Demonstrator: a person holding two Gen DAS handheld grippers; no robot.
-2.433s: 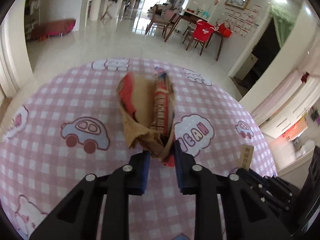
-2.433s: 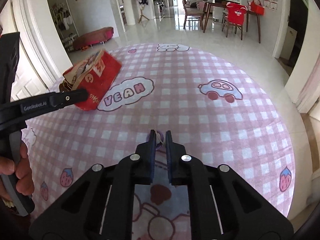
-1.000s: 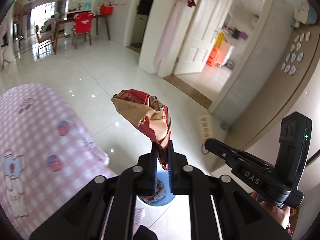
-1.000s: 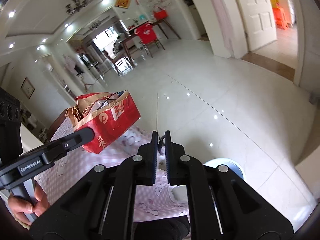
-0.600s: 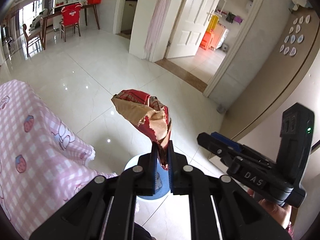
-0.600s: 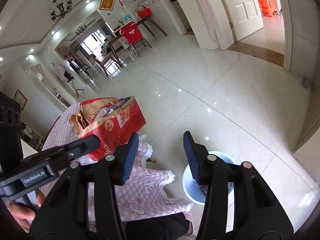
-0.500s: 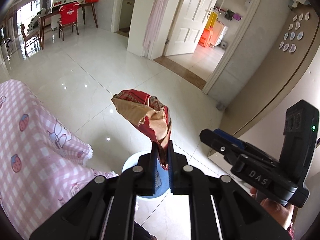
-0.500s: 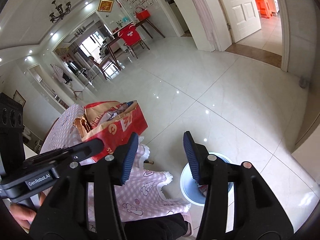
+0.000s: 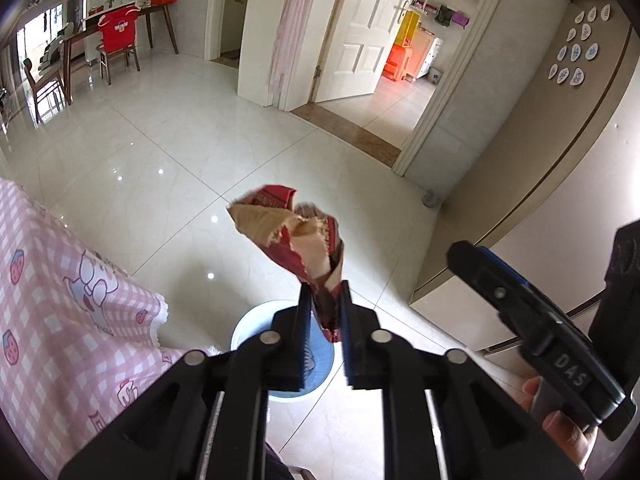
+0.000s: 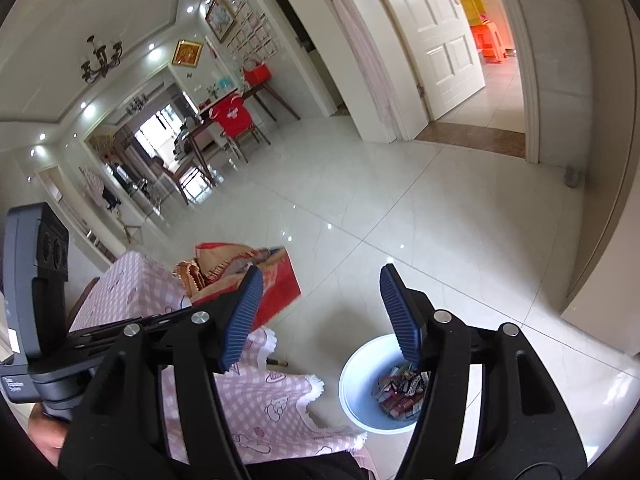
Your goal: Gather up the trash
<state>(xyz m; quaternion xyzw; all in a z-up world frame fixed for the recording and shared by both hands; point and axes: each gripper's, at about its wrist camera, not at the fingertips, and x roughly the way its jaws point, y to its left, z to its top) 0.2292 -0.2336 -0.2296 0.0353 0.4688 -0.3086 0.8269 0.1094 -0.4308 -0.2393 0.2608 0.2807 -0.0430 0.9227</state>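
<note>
While its jaws are opening, the left gripper (image 9: 325,320) is seen above the blue bin (image 9: 248,326), the torn red wrapper (image 9: 296,240) between the pads, contact unclear. Right gripper (image 10: 320,312): jaws opening, nothing between them. Bin beside pink tablecloth (image 9: 60,300), wrappers inside.

Left tongs (image 9: 324,300) opening, wrapper (image 9: 298,240) loosened.

Pink checked tablecloth (image 9: 60,320) at eight o'clock. Red-covered chair (image 9: 118,36) and wooden dining table (image 10: 240,108) at eleven. White panelled door (image 9: 360,32) stands open at twelve.
</note>
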